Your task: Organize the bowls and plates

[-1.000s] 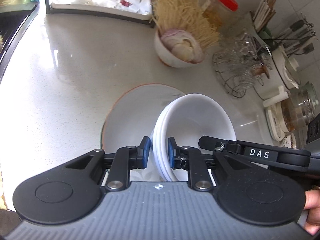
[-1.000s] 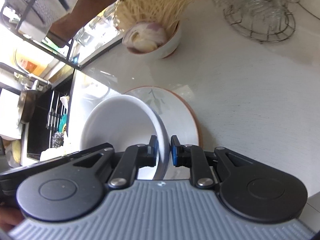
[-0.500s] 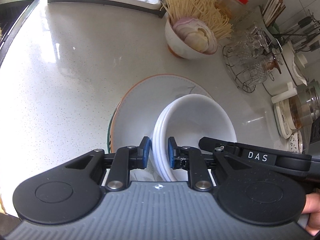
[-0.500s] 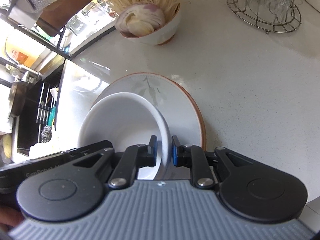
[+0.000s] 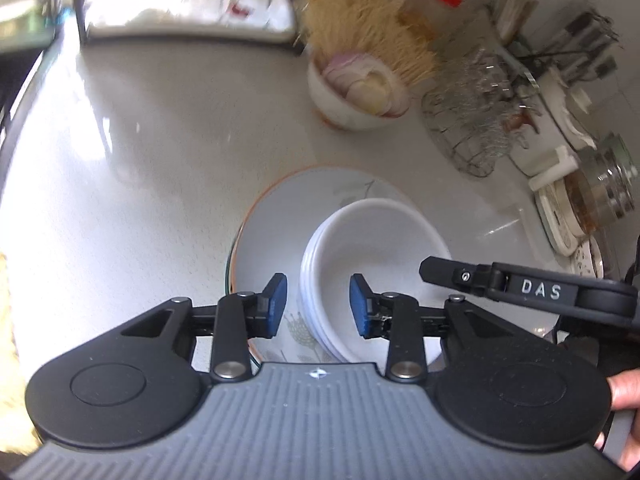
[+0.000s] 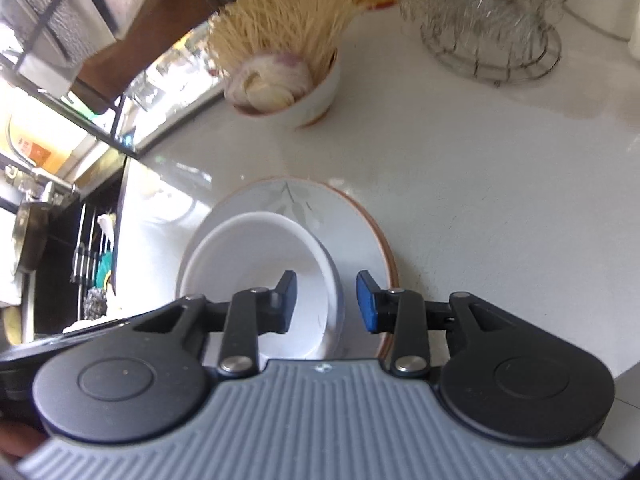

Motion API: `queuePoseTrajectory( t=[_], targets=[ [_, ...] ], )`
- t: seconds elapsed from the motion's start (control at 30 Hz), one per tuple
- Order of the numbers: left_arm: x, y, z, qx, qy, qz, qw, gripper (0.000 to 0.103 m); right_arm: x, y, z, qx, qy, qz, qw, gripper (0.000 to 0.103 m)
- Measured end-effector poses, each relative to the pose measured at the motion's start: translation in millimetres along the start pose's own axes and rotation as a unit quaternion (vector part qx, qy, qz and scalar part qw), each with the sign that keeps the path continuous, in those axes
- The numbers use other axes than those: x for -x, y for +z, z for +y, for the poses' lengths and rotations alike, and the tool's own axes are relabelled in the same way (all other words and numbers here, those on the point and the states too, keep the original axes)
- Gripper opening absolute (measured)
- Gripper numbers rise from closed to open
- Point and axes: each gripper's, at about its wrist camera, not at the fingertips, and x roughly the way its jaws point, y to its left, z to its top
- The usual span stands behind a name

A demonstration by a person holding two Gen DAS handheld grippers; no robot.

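Observation:
A stack of white bowls (image 5: 372,248) sits on a leaf-patterned plate with an orange rim (image 5: 280,220) on the white counter. My left gripper (image 5: 318,304) is open, its pads either side of the stack's near-left rim, touching nothing. In the right wrist view the bowls (image 6: 256,256) rest on the same plate (image 6: 344,216). My right gripper (image 6: 326,300) is open too, straddling the bowls' right rim without gripping it. The right gripper's body shows at the right of the left wrist view (image 5: 520,284).
A bowl of sliced onion and dry noodles (image 5: 360,88) stands behind the plate. A wire basket of glasses (image 5: 472,120) and jars (image 5: 600,192) crowd the right. A dish rack tray (image 5: 188,4) is at the back, a sink (image 6: 40,240) to the left.
Both grippers were shut on the bowl stack's rim and have opened, leaving the bowls resting on the plate. Both cameras have pulled back slightly.

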Motion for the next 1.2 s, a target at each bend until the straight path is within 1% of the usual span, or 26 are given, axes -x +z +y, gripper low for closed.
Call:
queuePoseTrajectory(
  t=[0.07, 0.27, 0.43, 0.6, 0.73, 0.8, 0.93, 1.03, 1.2],
  targets=[
    [11.8, 0.5, -3.5, -0.016, 0.001, -0.009, 0.9998, 0.039, 9.6, -2.3, 2.0, -0.002, -0.004, -0.018, 1.000, 0.036],
    [54.8, 5.8, -15.1, -0.070, -0.011, -0.031, 0.9970, 0.039, 44.0, -8.7, 9.1, -0.012, -0.019, -0.077, 0.997, 0.036],
    [100.4, 10.3, -24.8, -0.101, -0.010, -0.072, 0.9922, 0.039, 80.8, -12.4, 21.1, 0.011, -0.023, -0.129, 0.991, 0.036],
    [139.3, 3.7, -44.6, -0.109, -0.003, -0.117, 0.9870, 0.039, 113.7, -13.4, 27.9, 0.029, -0.005, -0.161, 0.986, 0.036],
    [163.9, -9.0, -61.7, -0.092, 0.001, -0.148, 0.9847, 0.039, 141.1, -18.0, 28.7, 0.036, 0.020, -0.185, 0.982, 0.037],
    [175.1, -16.5, -68.4, -0.081, 0.005, -0.161, 0.9836, 0.039, 153.6, -22.1, 28.7, 0.046, 0.024, -0.196, 0.979, 0.037],
    [194.8, -33.5, -82.7, -0.085, 0.021, -0.185, 0.9789, 0.039, 175.4, -33.7, 26.5, 0.071, 0.025, -0.221, 0.972, 0.037],
    [206.3, -45.7, -88.6, -0.079, 0.026, -0.196, 0.9771, 0.039, 187.6, -43.3, 23.6, 0.076, 0.027, -0.229, 0.970, 0.037],
    [220.7, -65.4, -99.5, -0.083, 0.037, -0.211, 0.9732, 0.039, 197.5, -59.5, 22.3, 0.088, 0.033, -0.228, 0.969, 0.037]
  ],
)
